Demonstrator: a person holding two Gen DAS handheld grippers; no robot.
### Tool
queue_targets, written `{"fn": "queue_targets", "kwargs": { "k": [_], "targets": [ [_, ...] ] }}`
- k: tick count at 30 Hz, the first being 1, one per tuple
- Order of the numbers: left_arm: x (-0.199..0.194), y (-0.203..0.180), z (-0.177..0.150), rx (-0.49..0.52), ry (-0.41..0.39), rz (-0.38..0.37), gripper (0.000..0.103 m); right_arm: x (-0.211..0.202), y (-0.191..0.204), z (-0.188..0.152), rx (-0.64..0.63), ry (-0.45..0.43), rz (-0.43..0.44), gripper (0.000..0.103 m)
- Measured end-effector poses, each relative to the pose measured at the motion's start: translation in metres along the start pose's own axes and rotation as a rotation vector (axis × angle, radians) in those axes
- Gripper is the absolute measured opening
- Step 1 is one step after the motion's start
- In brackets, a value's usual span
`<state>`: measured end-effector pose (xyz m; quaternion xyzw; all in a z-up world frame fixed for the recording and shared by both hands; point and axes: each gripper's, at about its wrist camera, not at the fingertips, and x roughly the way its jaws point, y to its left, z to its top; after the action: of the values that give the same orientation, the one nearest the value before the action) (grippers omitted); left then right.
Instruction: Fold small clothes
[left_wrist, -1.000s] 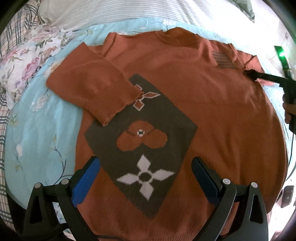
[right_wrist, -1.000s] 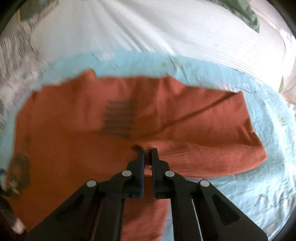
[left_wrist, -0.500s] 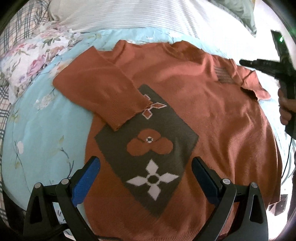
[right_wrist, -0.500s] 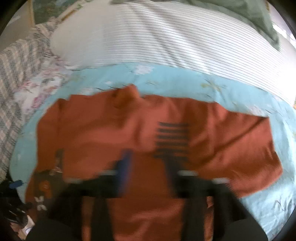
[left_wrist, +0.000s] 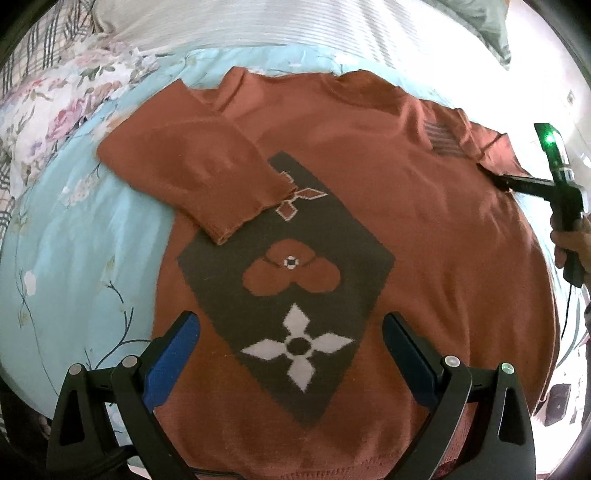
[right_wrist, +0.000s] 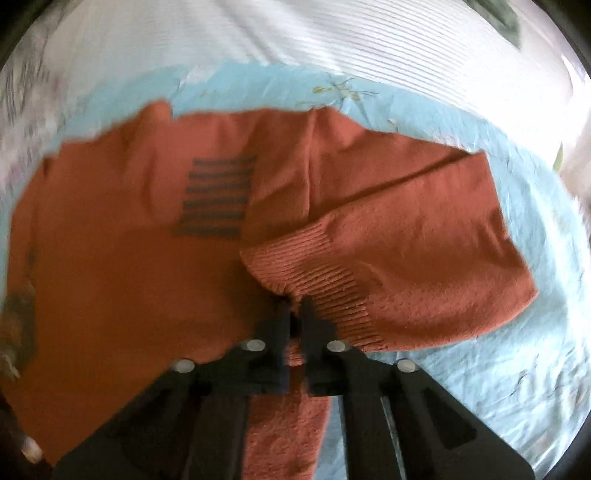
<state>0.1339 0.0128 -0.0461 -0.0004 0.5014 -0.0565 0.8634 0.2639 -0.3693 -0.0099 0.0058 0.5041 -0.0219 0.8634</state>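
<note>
Sweater (left_wrist: 424, 236), rust-orange knit, lies spread front-up on the bed, over a light blue floral sheet (left_wrist: 81, 266). A dark diamond panel (left_wrist: 295, 295) with a white four-petal flower and an orange clover shape sits on its chest. One sleeve (left_wrist: 192, 177) is folded inward, cuff resting at the panel's upper corner.

Left gripper (left_wrist: 291, 332): jaws spread wide, blue pads visible, holding nothing, hovering above the lower half of the sweater near the hem.

Right gripper (right_wrist: 295, 306): jaws pinched nearly together on the ribbed cuff (right_wrist: 314, 273) of the other sleeve (right_wrist: 406, 229). The cuff is lifted and lies against the sweater body just beside a patch of dark horizontal stripes (right_wrist: 218, 195). The right wrist view is motion-blurred, so how much fabric sits between the tips is uncertain; the grasp appears to be at the cuff edge. In the left wrist view the same gripper (left_wrist: 495, 179) enters from the far right, tips at the sleeve, with the person's hand (left_wrist: 572, 240) on its handle.

A white striped pillow (right_wrist: 332, 40) lies beyond the collar. A pink-flowered quilt (left_wrist: 55, 110) lies to the left of the sheet.
</note>
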Motion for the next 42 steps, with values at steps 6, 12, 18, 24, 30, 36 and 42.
{"fn": "queue_targets", "kwargs": {
  "k": [6,12,18,24,30,36,42],
  "targets": [
    [0.0,0.0,0.001,-0.002,-0.004,-0.009,0.099,-0.036,0.025,0.019,0.145,-0.118,0.303,0.005],
    [-0.006,-0.002,0.0,0.0,-0.02,-0.036,0.099,-0.048,0.104,0.047,0.13,-0.135,0.57,0.005],
    [-0.011,0.009,-0.003,-0.023,-0.035,-0.04,0.099,-0.015,0.197,0.058,0.081,-0.045,0.696,0.005],
    [-0.013,0.032,-0.004,-0.084,-0.041,-0.041,0.099,0.043,0.244,0.051,0.071,0.082,0.709,0.009],
    [-0.006,0.04,0.006,-0.109,-0.041,-0.049,0.099,0.051,0.226,0.035,0.119,0.076,0.698,0.05],
    [0.015,0.029,0.043,-0.06,-0.063,-0.071,0.099,-0.002,0.166,0.013,0.181,-0.05,0.646,0.051],
    [0.064,0.019,0.118,-0.04,-0.053,-0.124,0.099,-0.052,0.099,-0.026,0.276,-0.127,0.568,0.055]
  ]
}}
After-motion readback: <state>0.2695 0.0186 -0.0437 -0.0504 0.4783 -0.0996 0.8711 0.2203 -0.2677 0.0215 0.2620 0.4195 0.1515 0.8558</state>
